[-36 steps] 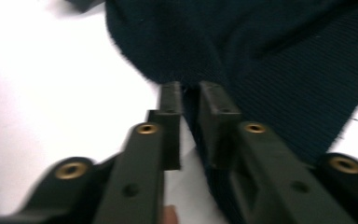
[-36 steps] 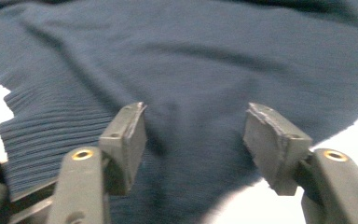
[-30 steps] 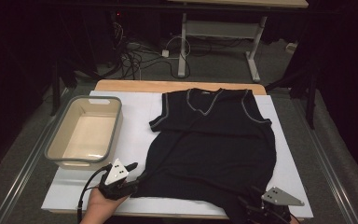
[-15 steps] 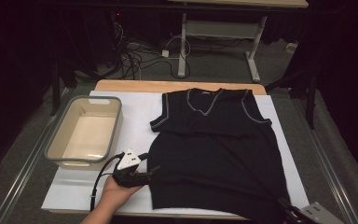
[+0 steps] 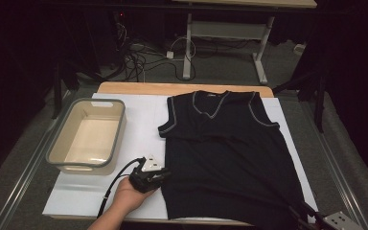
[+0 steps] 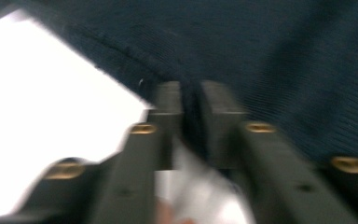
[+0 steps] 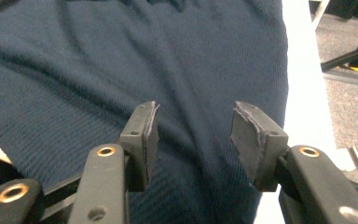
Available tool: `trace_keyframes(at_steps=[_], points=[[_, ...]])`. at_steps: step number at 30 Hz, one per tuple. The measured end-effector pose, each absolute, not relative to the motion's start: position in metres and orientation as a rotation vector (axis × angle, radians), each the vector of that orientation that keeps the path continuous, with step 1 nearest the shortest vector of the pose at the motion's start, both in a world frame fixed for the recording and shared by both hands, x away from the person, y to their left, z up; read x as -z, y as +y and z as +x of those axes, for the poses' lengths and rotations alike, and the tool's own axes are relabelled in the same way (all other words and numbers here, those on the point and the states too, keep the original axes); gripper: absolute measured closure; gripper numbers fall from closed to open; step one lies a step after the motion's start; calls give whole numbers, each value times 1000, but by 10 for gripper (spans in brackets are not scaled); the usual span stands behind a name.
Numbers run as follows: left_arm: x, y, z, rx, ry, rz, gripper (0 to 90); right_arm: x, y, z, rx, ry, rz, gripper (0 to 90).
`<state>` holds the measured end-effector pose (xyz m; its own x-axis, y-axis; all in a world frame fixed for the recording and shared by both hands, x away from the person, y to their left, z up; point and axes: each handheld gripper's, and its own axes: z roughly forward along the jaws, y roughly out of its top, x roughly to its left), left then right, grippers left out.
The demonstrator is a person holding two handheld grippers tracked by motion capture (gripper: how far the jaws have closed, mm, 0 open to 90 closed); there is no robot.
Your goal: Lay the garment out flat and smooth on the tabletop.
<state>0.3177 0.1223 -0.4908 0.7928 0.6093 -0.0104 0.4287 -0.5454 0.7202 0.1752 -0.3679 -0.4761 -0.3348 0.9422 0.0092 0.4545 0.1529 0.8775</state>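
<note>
A dark navy sleeveless vest (image 5: 230, 158) with a pale-trimmed V-neck lies flat on the white board (image 5: 139, 120). A hand holds my left gripper (image 5: 162, 174) at the vest's lower left edge. In the blurred left gripper view its jaws stand nearly together with a fold of the vest (image 6: 279, 56) pinched between them, so the left gripper (image 6: 192, 100) is shut on it. My right gripper (image 5: 309, 214) sits at the vest's lower right corner, by the table's near edge. Its own view shows the right gripper (image 7: 193, 126) open just above the vest (image 7: 121, 56), holding nothing.
A beige tub with a grey rim (image 5: 120, 129) stands empty on the board's left side. The wooden table edge (image 5: 182, 88) shows behind the board. Cables (image 5: 139, 57) and a table frame (image 5: 220, 28) lie on the floor beyond. Metal rails run along both sides.
My left gripper has moved right and forward to the vest's left edge and shut on it. My right gripper has drawn back to the lower right corner. The vest's lower part lies flatter.
</note>
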Motion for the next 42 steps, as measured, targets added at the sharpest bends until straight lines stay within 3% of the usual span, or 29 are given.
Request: trace_keyframes(at_steps=[4,12,21,28,31,34,37,42], points=[[490,130,308,-341,754,2210,826,474,-361,185,-1129,1891,1285,523],[488,189,275,-415,875,2160,827,467,-332,221,-1181,1958,1172,528],[495,240,223,-396,993,2134,829,473,-320,253,-1161,2002,1175,517],[494,240,226,-378,987,2098,813,479,-331,255,-1083,1968,1312,375],[495,236,233,-367,956,2099,728,483,-332,248,-1033,1995,1337,334],[494,231,240,-361,950,2082,555,484,-334,240,-1044,2000,1343,334],[493,223,245,-392,937,2074,448,484,-336,232,-1044,1986,1348,351],[496,213,261,-389,965,2097,376,487,-339,221,-1048,1992,1355,351]])
